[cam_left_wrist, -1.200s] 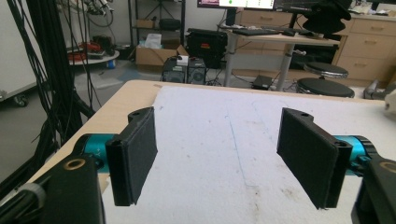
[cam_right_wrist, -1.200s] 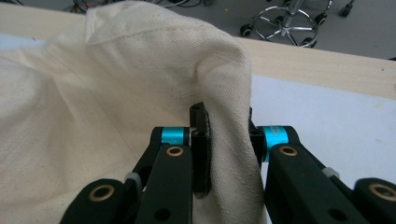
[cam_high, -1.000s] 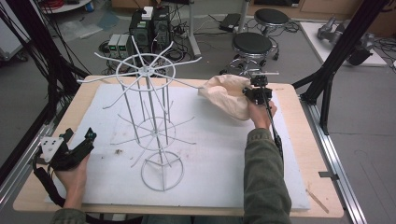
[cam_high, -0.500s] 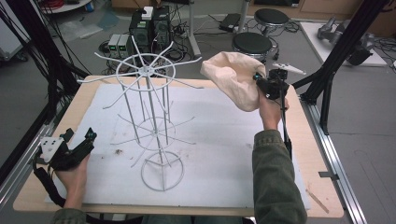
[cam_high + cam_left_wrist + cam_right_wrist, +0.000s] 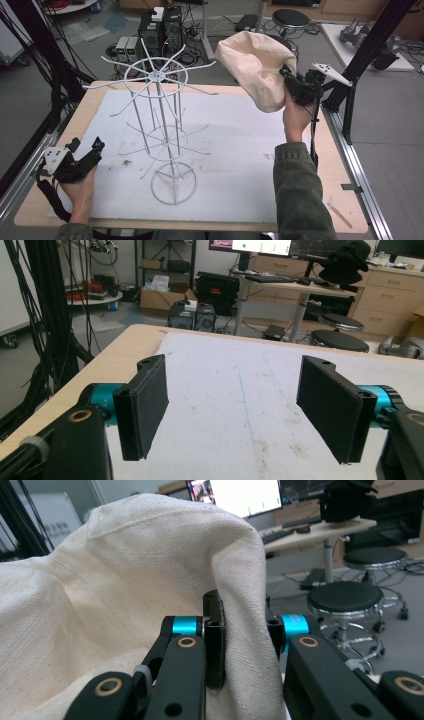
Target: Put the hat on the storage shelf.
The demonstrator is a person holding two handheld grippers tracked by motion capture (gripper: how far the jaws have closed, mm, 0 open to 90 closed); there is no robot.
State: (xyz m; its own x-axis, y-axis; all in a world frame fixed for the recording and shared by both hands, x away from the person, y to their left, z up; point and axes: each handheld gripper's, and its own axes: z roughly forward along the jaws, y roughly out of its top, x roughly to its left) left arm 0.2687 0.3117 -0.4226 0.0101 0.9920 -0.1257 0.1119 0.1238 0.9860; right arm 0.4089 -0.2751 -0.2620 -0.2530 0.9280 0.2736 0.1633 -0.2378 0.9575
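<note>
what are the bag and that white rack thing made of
The bag looks like unbleached cotton canvas, matte cream: the right gripper view shows a coarse plain weave and a stitched seam, and it folds softly where the right gripper pinches it. The rack looks like thin metal wire with a smooth white coating, probably paint or plastic: slim rigid rods and rings, with a slight sheen.

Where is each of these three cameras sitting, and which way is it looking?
High view: above the table, looking forward and down; both forearms, left gripper, right gripper.
Left gripper view: rides that gripper, looking between open jaws across the white mat.
Right gripper view: rides that gripper, jaws clamping cream cloth.
Shared: cloth, mat.
</note>
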